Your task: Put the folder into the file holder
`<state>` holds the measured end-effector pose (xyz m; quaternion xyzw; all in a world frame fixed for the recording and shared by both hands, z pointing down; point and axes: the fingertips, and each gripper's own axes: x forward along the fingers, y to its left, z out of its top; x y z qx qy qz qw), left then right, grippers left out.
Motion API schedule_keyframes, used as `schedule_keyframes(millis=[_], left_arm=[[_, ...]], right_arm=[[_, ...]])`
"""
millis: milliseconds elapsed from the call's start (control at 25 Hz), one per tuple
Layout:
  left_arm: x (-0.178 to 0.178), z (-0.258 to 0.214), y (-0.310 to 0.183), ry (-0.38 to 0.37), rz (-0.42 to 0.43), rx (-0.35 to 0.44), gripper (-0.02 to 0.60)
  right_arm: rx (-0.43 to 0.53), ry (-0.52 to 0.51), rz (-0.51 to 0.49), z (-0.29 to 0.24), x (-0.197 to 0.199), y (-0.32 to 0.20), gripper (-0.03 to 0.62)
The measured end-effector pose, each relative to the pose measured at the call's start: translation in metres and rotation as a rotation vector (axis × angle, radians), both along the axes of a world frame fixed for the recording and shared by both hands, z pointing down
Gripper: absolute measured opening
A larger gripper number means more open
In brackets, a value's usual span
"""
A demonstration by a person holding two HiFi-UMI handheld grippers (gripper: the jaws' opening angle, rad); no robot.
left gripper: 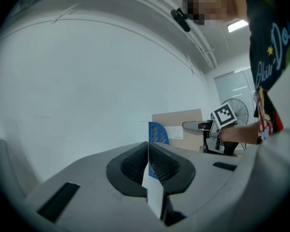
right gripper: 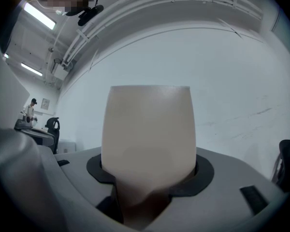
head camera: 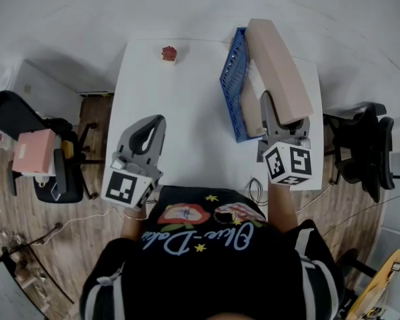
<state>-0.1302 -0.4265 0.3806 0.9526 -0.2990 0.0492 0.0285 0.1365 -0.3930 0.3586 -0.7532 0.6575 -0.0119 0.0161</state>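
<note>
"So, is it filed yet?"

"Not yet. Right tongs (head camera: 277,115) clamp the beige folder (head camera: 277,59) at upper right, beside the blue file holder (head camera: 232,79) on the desk (head camera: 180,112). Left tongs (head camera: 157,122) closed, empty."

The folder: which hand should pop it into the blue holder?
Right. The right tongs grip the thick tan folder, which sits close beside the blue perforated plastic file holder. The left tongs are shut on nothing, over the far side of the white table.
</note>
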Motion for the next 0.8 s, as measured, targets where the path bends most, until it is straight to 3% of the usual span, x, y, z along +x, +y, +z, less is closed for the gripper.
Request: schedule_keyframes(millis=[800], left_arm=[[-0.004,0.0,0.006,0.005,-0.003,-0.004,0.005]], right_arm=[[-0.057,0.01,-0.004,0.023,-0.006,0.0,0.262]])
